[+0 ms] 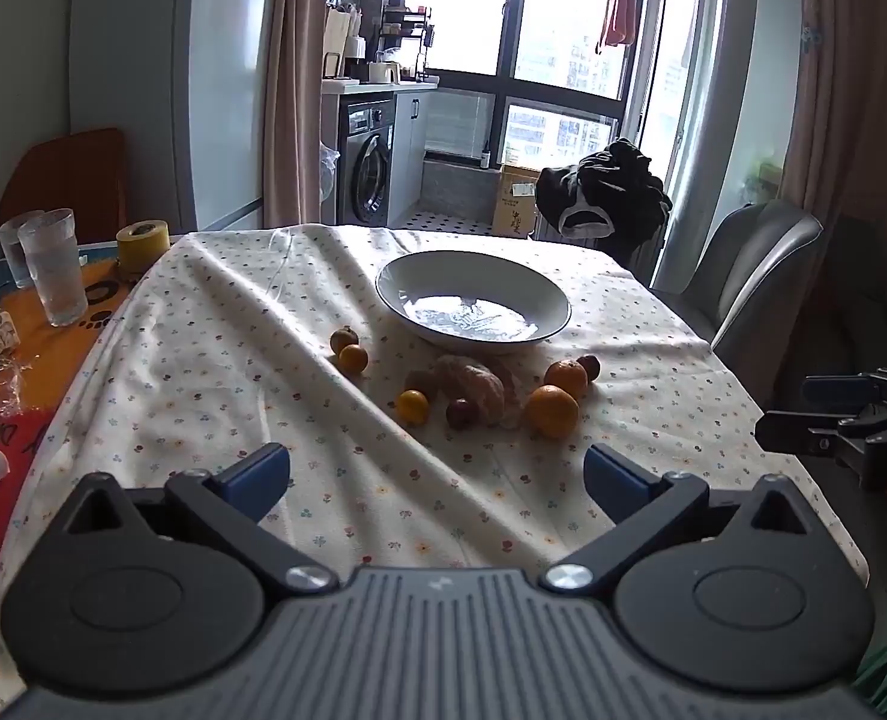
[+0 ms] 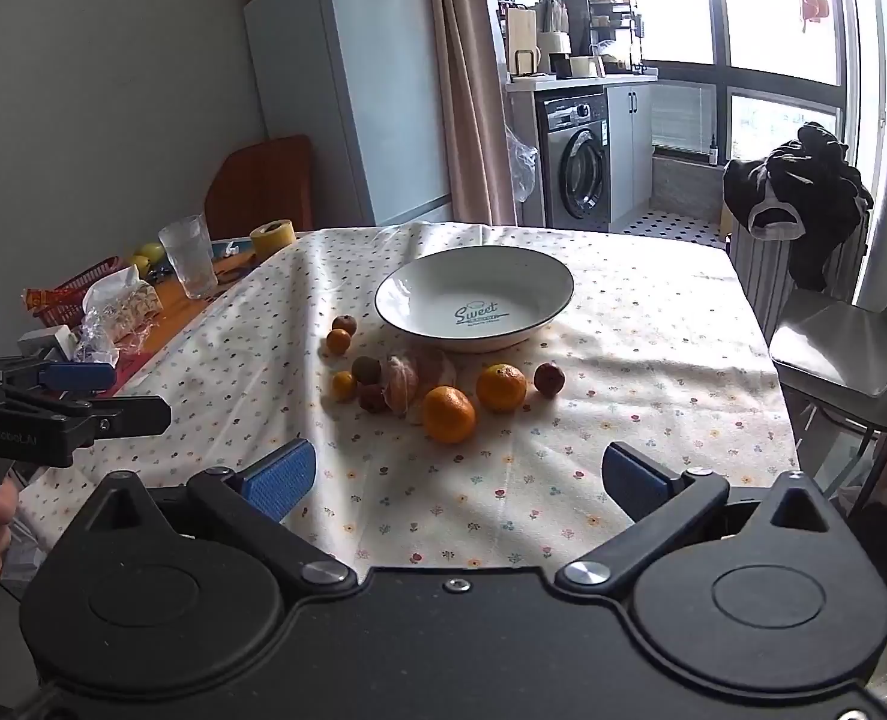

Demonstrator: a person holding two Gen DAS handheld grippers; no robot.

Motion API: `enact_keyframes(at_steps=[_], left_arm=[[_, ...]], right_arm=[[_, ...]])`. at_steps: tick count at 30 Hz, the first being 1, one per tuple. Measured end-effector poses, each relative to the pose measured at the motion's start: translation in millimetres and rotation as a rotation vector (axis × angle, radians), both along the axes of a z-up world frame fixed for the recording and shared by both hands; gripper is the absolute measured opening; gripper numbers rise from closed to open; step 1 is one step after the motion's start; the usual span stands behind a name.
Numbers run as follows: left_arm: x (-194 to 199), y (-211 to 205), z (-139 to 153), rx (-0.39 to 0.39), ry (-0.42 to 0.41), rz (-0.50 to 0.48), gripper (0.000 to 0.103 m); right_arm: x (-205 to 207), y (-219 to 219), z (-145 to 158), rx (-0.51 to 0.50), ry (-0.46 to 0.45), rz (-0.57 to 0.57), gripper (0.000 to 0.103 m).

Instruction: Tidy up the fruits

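Note:
A white bowl [image 1: 473, 276] [image 2: 407, 300] with a dark rim stands on the floral tablecloth [image 1: 233, 360] [image 2: 653, 360]; nothing lies in it. In front of it lie several fruits: two oranges [image 1: 553, 411] [image 2: 449, 414], small kumquats [image 1: 413, 407] [image 2: 343, 386], dark round fruits [image 1: 461, 413] [image 2: 549, 379] and a peeled citrus [image 1: 473, 384] [image 2: 401, 387]. My left gripper [image 1: 437, 480] hovers open over the near cloth, short of the fruits. My right gripper [image 2: 461, 480] is also open, just before the oranges. Neither holds anything.
Left of the cloth stand drinking glasses [image 1: 53, 267] [image 2: 188, 255], a yellow tape roll [image 1: 142, 243] [image 2: 272, 237] and plastic wrappers [image 2: 119, 306]. A grey chair [image 1: 761, 264] [image 2: 839, 360] stands at the right edge, with dark clothes [image 1: 605, 192] draped behind.

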State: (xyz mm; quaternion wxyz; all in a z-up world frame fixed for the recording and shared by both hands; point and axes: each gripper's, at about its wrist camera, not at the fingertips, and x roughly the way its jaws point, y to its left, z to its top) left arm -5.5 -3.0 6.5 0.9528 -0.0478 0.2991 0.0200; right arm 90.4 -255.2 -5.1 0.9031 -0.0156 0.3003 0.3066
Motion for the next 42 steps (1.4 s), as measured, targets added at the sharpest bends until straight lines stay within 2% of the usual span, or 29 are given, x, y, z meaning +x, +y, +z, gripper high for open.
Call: enact_keyframes(at_steps=[20,42], left_arm=[[1,13,0,-0.022,-0.014,0.024,0.103],[3,7,2,-0.001,-0.034,0.016,0.103]], right_arm=[[5,12,-5,-0.025,-0.010,0.023,0.103],[8,3,0,-0.025,-0.030,-0.006,0.103]])
